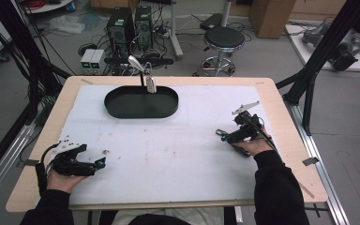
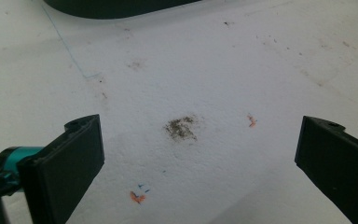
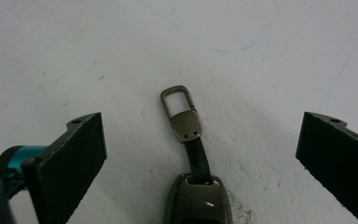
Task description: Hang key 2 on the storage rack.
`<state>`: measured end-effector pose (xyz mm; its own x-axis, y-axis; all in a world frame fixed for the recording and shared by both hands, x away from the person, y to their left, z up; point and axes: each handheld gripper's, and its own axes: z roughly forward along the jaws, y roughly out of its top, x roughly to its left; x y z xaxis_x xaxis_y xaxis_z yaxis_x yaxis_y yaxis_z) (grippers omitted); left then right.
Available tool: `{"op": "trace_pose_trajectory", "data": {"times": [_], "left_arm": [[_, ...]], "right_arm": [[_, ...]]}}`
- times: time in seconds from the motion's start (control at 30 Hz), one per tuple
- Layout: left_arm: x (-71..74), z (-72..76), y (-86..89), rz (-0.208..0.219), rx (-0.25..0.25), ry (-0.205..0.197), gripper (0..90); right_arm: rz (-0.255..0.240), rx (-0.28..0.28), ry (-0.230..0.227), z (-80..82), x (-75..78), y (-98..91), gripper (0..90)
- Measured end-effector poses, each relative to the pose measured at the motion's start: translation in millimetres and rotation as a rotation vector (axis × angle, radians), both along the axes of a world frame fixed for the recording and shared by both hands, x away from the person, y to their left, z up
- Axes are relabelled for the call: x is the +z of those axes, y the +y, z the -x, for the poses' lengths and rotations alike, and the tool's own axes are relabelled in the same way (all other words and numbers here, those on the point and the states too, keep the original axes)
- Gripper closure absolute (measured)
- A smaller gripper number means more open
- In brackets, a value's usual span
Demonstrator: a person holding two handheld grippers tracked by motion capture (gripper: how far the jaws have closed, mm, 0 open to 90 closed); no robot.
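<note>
A dark metal key fob (image 3: 196, 200) with a black strap and a silver clasp (image 3: 181, 112) lies on the white mat (image 3: 98, 56). It sits between the wide-apart jaws of my right gripper (image 3: 200, 154), untouched. In the high view that right gripper (image 1: 226, 140) is open at the mat's right side, pointing left. My left gripper (image 1: 93, 154) rests open at the front left. Its jaws (image 2: 200, 154) stand wide over bare, stained mat with nothing between them.
A black oval tray (image 1: 117, 112) sits at the far middle of the mat, and its edge (image 2: 116, 7) shows in the left gripper view. A golf club head (image 1: 148, 82) leans at its far rim. A small pale object (image 1: 105, 151) lies by the left gripper.
</note>
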<state>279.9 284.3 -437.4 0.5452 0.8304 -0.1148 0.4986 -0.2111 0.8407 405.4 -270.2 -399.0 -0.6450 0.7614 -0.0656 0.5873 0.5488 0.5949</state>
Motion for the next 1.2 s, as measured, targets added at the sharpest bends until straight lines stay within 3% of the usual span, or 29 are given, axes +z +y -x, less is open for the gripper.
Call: {"op": "trace_pose_trajectory", "data": {"times": [0.13, 0.27, 0.4, 0.53, 0.77, 0.83, 1.03, 1.2], "left_arm": [[-0.1, -0.2, -0.5, 0.000, -0.005, 0.002, 1.7], [1.7, 0.8, -1.0, 0.021, -0.009, -0.002, 1.7], [1.8, 0.7, -1.3, 0.026, -0.013, 0.000, 1.7], [1.7, 0.3, -0.6, 0.026, -0.015, 0.002, 1.7], [1.4, -0.2, -0.6, 0.032, -0.018, 0.000, 1.7], [1.6, -0.1, -0.2, 0.034, -0.022, -0.001, 1.7], [1.8, 0.4, -0.4, 0.039, -0.026, -0.005, 1.7], [2.2, 1.0, -0.1, 0.043, -0.026, -0.007, 1.7]], "right_arm": [[0.037, 0.012, 0.057, -10.1, -6.0, 5.0, 0.8], [0.056, 0.037, 0.120, -15.7, -10.0, 4.2, 7.0], [0.064, 0.065, 0.201, -20.8, -13.0, 0.4, 21.6], [0.055, 0.090, 0.238, -22.6, -14.6, -1.3, 36.5], [0.125, 0.092, 0.226, -23.7, -18.9, 1.8, 56.9], [0.108, 0.094, 0.249, -23.3, -16.9, 2.1, 71.4], [0.124, 0.058, 0.238, -19.5, -16.8, 7.1, 80.9], [0.118, 0.053, 0.228, -18.2, -16.9, 7.1, 82.2]]}}
